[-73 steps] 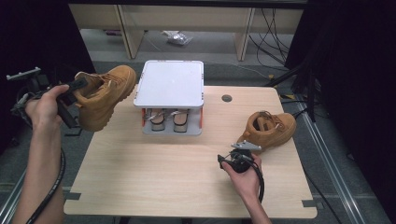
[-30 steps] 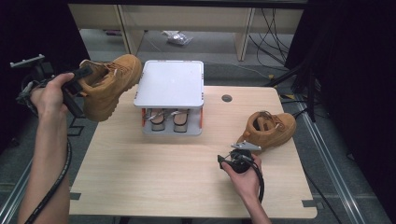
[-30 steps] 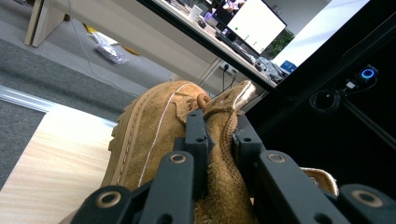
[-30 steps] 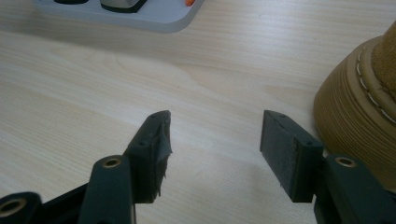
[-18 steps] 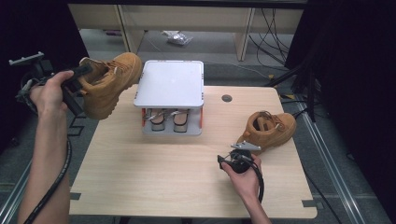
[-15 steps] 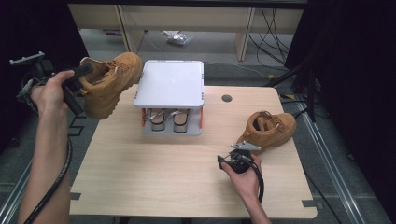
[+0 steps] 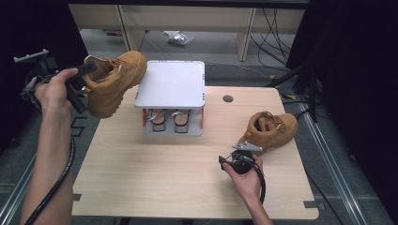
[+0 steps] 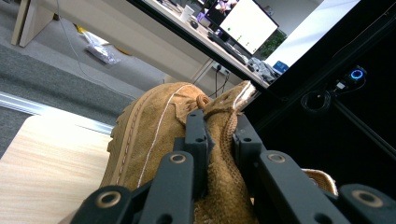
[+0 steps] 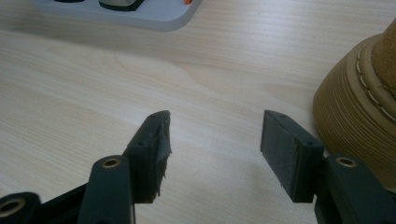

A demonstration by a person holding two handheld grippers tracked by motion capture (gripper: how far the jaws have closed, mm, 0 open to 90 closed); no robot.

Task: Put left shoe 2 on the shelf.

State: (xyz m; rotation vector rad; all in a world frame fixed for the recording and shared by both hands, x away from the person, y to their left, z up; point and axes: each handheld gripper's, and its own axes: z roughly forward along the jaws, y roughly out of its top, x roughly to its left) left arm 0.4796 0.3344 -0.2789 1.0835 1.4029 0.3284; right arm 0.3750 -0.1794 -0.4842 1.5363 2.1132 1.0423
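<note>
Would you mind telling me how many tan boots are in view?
2: one boot held up by the left gripper beside the rack, the other boot resting on the table.

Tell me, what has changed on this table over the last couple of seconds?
The left tool, clamped on a tan boot's collar, has carried it up and toward the white shoe rack. The right tool stays open on the table beside the other boot, which has not moved.

A tan suede boot [image 7: 112, 82] with a thick pale sole hangs in the air at the far left, toe tilted up toward the right, its collar pinched in the left hand-held gripper [image 8: 219, 140].
</note>
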